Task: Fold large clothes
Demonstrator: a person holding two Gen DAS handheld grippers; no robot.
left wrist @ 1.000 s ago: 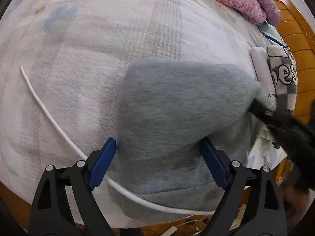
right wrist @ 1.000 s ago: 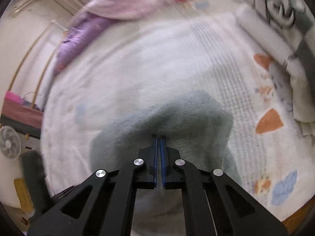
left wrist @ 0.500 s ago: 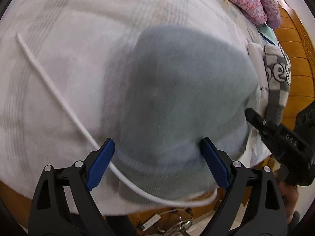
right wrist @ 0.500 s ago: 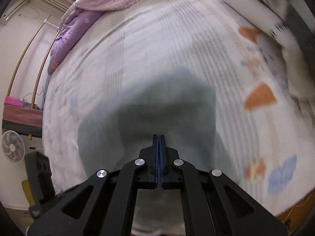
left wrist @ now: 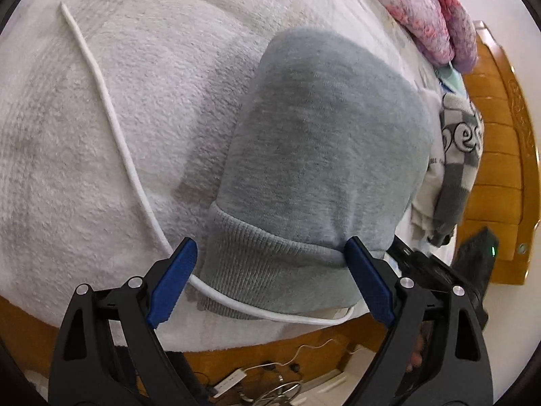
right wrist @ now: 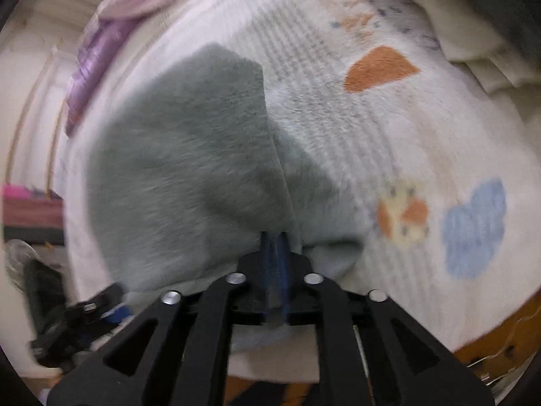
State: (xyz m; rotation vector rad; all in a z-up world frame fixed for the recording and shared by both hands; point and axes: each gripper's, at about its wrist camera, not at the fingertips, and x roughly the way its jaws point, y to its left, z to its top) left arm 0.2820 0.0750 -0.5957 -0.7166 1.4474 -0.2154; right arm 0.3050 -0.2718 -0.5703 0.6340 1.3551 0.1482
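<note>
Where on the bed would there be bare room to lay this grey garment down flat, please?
The white blanket left of the grey garment is bare, past the white cord. The side by the checkered clothes and the corner with the pink quilt are crowded.

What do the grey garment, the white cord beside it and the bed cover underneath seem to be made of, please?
Grey garment: looks like brushed fleece, matte and fuzzy, with a ribbed knit hem.
White cord: seemingly a braided textile drawstring, round and smooth; the fibre is unclear.
Bed cover: apparently plush terry-like pile, with a nubby texture and printed shapes in the right wrist view.
</note>
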